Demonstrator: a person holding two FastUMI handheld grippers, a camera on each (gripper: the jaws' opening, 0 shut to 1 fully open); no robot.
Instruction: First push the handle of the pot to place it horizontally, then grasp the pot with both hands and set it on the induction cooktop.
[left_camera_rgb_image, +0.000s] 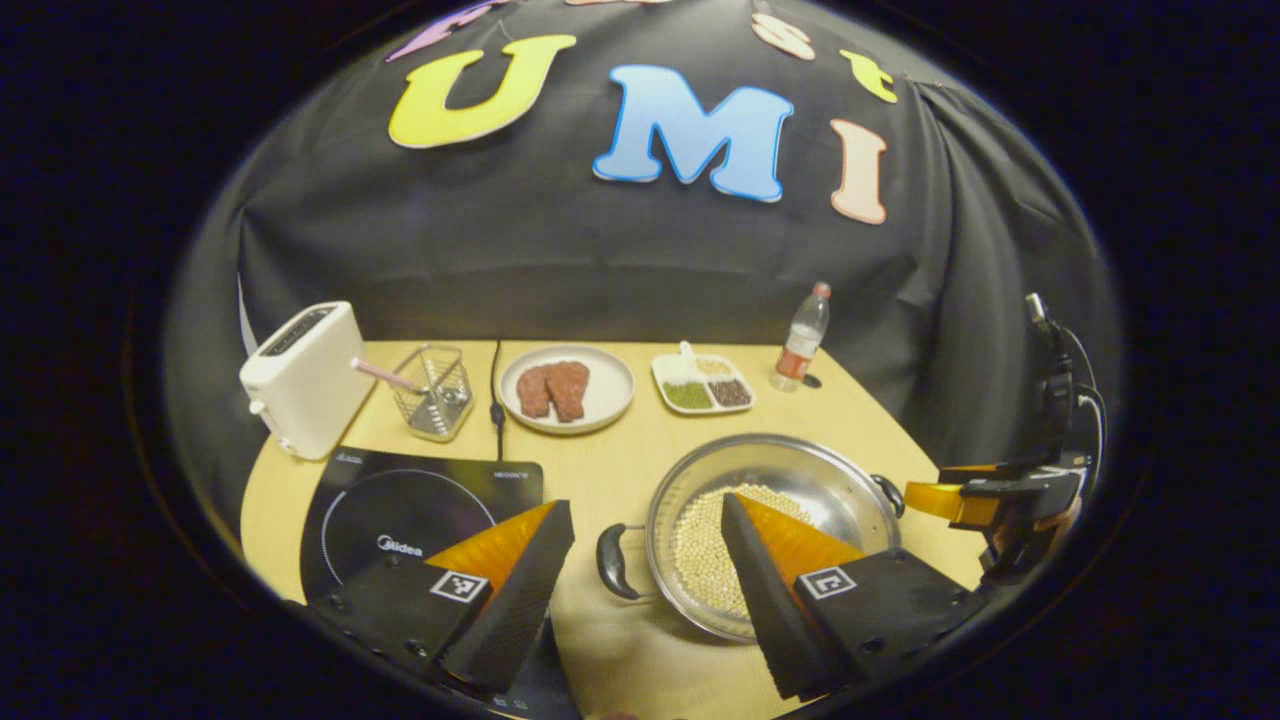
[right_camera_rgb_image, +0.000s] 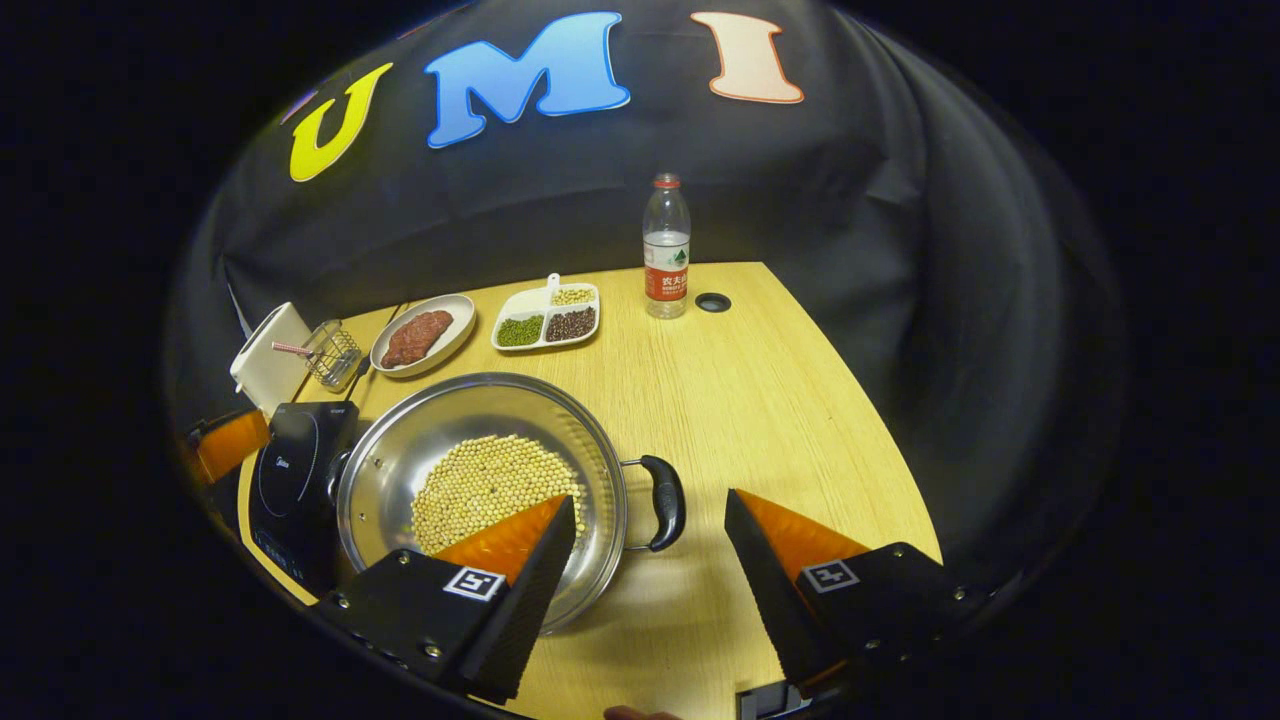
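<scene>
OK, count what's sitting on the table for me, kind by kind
Appliances: 2, toaster, cooktop
Cookware: 1, pot
Dishes: 2, plate, divided dish
Baskets: 1, wire basket
Bottles: 1, bottle
Total: 7

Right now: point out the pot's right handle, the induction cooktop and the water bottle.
pot's right handle (right_camera_rgb_image: 666, 503), right gripper view, on the grip.
induction cooktop (left_camera_rgb_image: 400, 505), left gripper view, on the glass top.
water bottle (right_camera_rgb_image: 666, 250), right gripper view, on the body.

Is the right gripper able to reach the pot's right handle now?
Probably yes: the right gripper is open, and the pot's handle lies just ahead between its fingers, with bare table around it and nothing in the way.
</scene>
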